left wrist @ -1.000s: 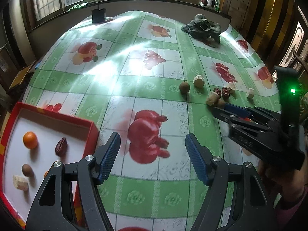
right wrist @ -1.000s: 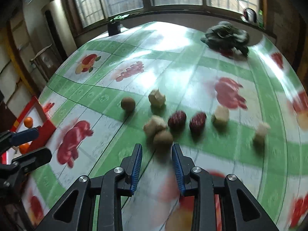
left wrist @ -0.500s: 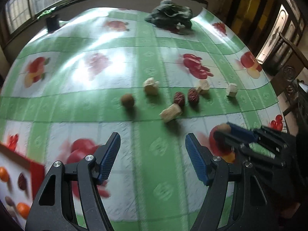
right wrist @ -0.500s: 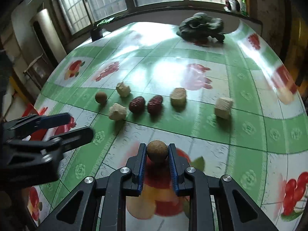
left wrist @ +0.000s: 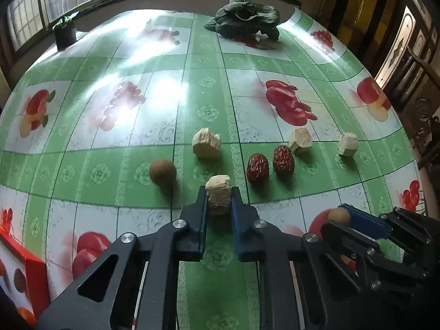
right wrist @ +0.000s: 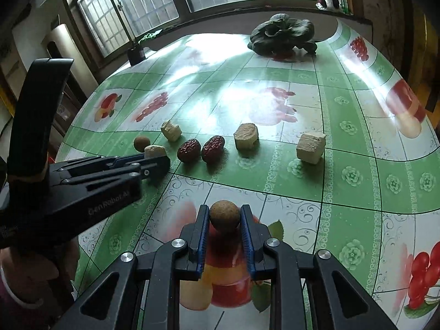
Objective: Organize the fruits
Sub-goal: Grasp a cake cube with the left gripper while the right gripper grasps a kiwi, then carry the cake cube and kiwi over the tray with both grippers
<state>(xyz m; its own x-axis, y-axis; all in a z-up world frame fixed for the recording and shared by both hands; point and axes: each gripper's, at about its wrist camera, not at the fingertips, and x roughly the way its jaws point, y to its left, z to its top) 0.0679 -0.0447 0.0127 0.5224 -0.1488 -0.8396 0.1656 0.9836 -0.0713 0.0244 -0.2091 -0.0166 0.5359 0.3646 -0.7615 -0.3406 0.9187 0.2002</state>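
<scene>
My left gripper [left wrist: 218,202] has a pale beige chunk [left wrist: 218,192] between its blue pads; the jaws are closing and the pads press both its sides. My right gripper [right wrist: 224,220] is shut on a brown round fruit [right wrist: 224,214], held above a printed apple at the near side of the table. On the cloth lie another brown round fruit [left wrist: 162,172], two red dates [left wrist: 257,167], and several more pale chunks [left wrist: 206,143]. In the right wrist view the left gripper [right wrist: 158,155] reaches in from the left, at the row's left end.
A red tray [left wrist: 35,269] with fruit in it shows at the left wrist view's lower left edge. A dark leafy vegetable [left wrist: 244,19] and a small plant pot [left wrist: 65,31] stand at the table's far side, under the windows. A person's sleeve [right wrist: 24,283] is at lower left.
My left gripper swung right from the tray to the fruit row and shut on a pale chunk. My right gripper closed on a brown round fruit and drew it back from the row.
</scene>
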